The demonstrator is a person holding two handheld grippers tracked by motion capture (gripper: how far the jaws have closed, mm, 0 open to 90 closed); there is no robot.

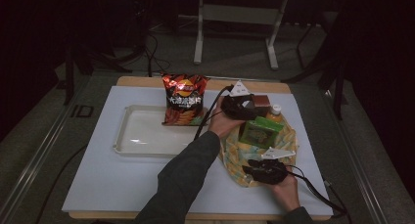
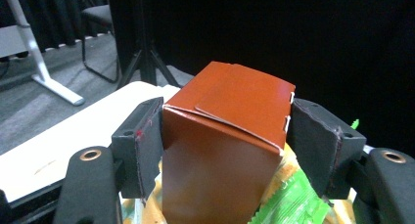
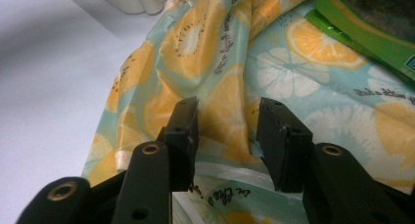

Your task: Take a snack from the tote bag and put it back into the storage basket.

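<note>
The brown box (image 2: 220,150) stands upright in the fruit-print bag (image 1: 235,165) at the right of the tabletop (image 1: 103,175), at the bag's far edge. The left gripper (image 2: 222,131) has it between its fingers (image 2: 144,145): the left pad lies against the box's side, the right pad sits just beside the other side, and whether that one presses I cannot tell. In the high view the left gripper (image 1: 244,105) is over the bag's far end, held by the left hand (image 1: 222,121), whose sleeve reaches across from the bottom.

A green packet (image 1: 260,132) lies in the bag just in front of the box; its edge (image 2: 288,199) shows under the box in the left gripper view. A bottle with an orange body and pale cap (image 1: 275,111) stands beside the box on its right.

The right gripper (image 3: 227,131) is at the bag's near edge, its fingers (image 3: 183,136) apart with a raised fold of the bag (image 3: 230,111) between them; they do not pinch it flat. In the high view the right gripper (image 1: 266,169) rests low on the bag, with the right hand (image 1: 286,190) behind it.

Left of the bag a white tray (image 1: 128,143) lies on the tabletop. A red chip bag (image 1: 183,99) stands at the tray's far right corner, near the left hand.
</note>
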